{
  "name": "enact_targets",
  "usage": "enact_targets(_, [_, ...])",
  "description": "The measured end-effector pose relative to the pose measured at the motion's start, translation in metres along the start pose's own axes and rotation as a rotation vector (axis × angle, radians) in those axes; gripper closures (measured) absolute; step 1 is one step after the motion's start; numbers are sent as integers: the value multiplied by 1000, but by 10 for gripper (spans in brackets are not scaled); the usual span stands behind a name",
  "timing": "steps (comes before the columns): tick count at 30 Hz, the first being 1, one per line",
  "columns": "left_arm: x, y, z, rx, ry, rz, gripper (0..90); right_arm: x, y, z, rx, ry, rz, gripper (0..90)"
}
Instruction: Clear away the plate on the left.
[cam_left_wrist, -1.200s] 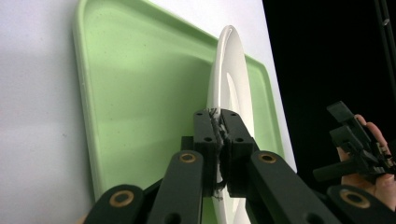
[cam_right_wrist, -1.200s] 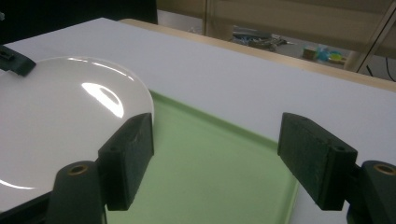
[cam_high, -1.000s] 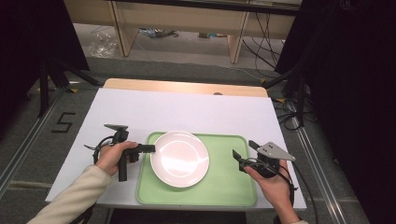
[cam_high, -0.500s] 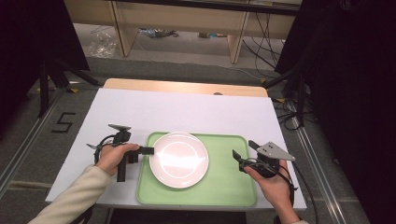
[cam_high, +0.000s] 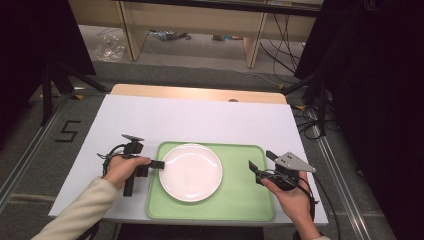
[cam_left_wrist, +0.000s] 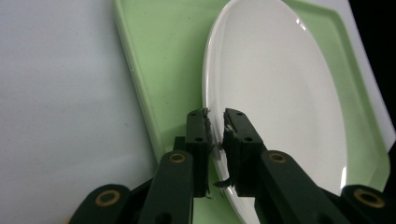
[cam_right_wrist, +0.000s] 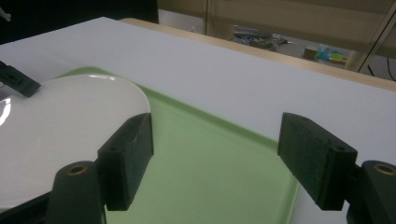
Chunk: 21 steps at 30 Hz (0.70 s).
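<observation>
A white plate (cam_high: 190, 171) lies on the left half of a green tray (cam_high: 240, 200). My left gripper (cam_high: 157, 164) reaches in level from the left. In the left gripper view its jaws (cam_left_wrist: 215, 116) straddle the plate's (cam_left_wrist: 280, 93) near rim. They have just been opening, and a thin gap shows beside the rim between them. My right gripper (cam_high: 261, 162) hovers at the tray's right side, open and holding nothing. In the right gripper view its jaws (cam_right_wrist: 215, 140) frame bare tray (cam_right_wrist: 210, 177), with the plate (cam_right_wrist: 60, 121) to the left.
The tray sits near the front edge of a white table sheet (cam_high: 200, 120), which has a wooden strip (cam_high: 200, 93) along its far side. Shelves and cables stand on the floor beyond. A taped "5" (cam_high: 67, 131) marks the floor at left.
</observation>
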<state>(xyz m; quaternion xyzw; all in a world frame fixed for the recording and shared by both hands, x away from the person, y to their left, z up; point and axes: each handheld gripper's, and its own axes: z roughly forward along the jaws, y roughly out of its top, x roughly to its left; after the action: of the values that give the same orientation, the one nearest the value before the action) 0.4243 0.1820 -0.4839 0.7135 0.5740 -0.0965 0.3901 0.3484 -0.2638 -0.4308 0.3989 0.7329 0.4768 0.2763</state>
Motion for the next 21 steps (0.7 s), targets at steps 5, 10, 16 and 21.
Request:
enact_targets(5, [-2, 0, -2, -32, 23, 34, 789, 0, 0, 0, -2, 2, 1, 276])
enact_targets(10, [-5, 0, -4, -75, 19, 65, 733, 0, 0, -1, 6, 5, 1, 276])
enact_targets(16, [-10, 1, -13, -202, 9, 193, 518, 0, 0, -1, 9, 9, 11, 275])
enact_targets(21, [-16, 1, -18, -279, 40, 324, 302, 0, 0, -1, 4, 6, 11, 275])
